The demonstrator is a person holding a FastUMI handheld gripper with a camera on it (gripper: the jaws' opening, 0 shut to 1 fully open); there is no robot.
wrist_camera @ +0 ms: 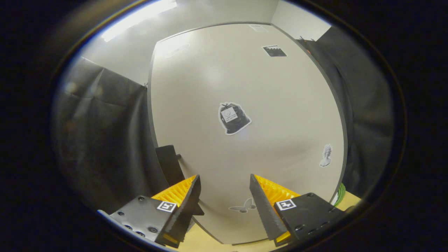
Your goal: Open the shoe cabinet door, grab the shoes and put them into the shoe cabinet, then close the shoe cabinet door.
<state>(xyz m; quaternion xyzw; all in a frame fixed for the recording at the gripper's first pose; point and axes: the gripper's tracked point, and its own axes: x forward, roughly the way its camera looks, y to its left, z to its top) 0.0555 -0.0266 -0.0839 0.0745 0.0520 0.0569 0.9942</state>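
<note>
Gripper (224,182) with fingers spread wide, nothing held between them. Directly ahead, the pale shoe cabinet door (273,105) stands shut. A dark handle (169,164) projects from the door's edge just beyond one finger. Stickers on the door: a black bag (233,118) at centre, a butterfly (244,206) between the fingers. Dark cloth (105,140) hangs beside the cabinet.
</note>
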